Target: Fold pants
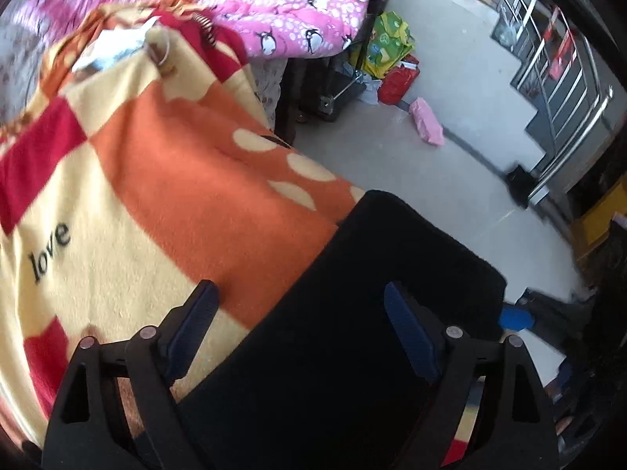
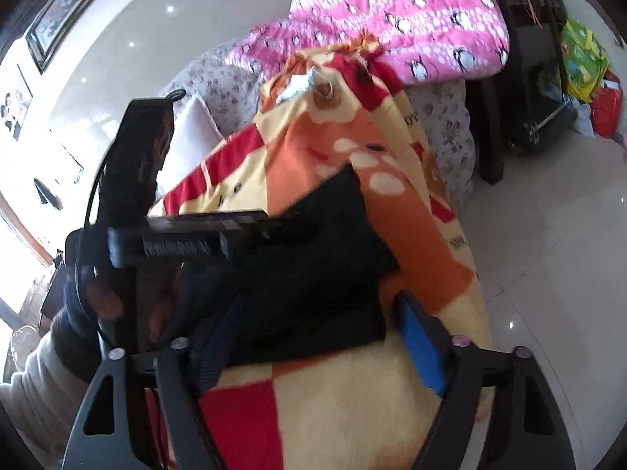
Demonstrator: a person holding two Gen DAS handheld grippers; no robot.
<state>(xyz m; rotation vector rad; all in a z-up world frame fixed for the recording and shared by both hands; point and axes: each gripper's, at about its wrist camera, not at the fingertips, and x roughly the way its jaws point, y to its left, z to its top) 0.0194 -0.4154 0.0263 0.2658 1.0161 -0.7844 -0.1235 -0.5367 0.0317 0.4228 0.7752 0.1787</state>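
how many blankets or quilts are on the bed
2. The orange, yellow and red blanket lies nearest, under the black pants. The pink penguin quilt lies behind it at the far end. More may be hidden beneath.

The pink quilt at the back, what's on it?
Little black-and-white penguins and white dots on the pink quilt; the right wrist view shows them sharpest.

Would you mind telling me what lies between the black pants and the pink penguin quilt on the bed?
Only the orange, yellow and red blanket lies between the pants and the quilt; the right wrist view shows it best.
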